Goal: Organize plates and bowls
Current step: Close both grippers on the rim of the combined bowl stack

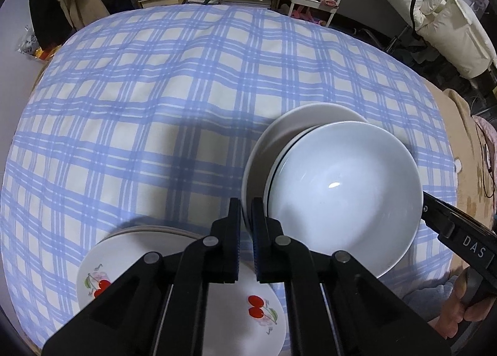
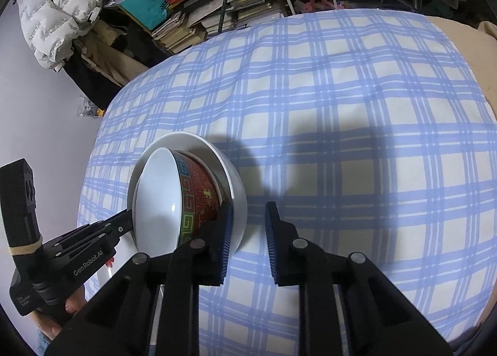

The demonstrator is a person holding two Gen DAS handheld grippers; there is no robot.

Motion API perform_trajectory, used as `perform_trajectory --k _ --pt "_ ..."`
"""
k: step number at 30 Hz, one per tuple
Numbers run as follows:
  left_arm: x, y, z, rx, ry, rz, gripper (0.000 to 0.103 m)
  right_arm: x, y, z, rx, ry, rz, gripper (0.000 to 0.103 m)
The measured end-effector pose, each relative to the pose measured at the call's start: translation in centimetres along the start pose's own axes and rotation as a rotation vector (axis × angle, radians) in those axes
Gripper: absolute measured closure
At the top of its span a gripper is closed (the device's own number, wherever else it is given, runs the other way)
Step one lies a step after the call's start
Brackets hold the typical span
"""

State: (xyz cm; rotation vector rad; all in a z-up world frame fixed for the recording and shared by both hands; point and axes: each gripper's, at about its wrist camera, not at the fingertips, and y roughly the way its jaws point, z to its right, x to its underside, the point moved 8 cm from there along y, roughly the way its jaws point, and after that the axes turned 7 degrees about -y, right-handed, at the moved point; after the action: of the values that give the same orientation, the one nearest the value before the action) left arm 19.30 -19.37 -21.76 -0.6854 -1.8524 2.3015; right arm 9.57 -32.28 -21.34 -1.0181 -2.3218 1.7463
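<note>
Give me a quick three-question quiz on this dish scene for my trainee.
1. True or false: the right gripper is shut.
2. What does the left gripper clamp? A: the checked cloth. B: the rim of the white outer bowl. C: a book.
3. Fill in: the plates below the left gripper are painted with red ___.
Key: 1 false; 2 B; 3 cherries.

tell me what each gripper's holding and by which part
Left gripper pinches the near rim of the white bowl, which carries the nested bowls. Right gripper is open, holding nothing.
</note>
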Motion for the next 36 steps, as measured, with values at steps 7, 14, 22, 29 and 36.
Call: perform_trajectory --k 7,14,22,29,36 --pt "-0.1 -0.1 0.2 -0.039 0.020 0.016 0.095 0.0 0.6 0.2 0.008 0.008 -0.028 0.085" --pt "-0.4 0.3 -0.1 -0.023 -0.008 0.007 0.096 -0.3 1.5 -0.4 -0.027 0.013 -0.049 0.094" --pt "-0.6 0.7 -0.4 -0.042 -0.023 0.008 0.096 -0.3 2.4 0.1 -0.059 0.041 -0.085 0.093" --pt "-0.2 0.7 -0.9 -0.032 -0.050 0.009 0.096 0.0 3.0 -0.1 -0.052 0.057 -0.089 0.092" --pt "-0.4 1.0 -1.6 -0.022 -0.090 -0.009 0.087 -0.1 2.8 -0.3 -0.033 0.052 -0.081 0.091"
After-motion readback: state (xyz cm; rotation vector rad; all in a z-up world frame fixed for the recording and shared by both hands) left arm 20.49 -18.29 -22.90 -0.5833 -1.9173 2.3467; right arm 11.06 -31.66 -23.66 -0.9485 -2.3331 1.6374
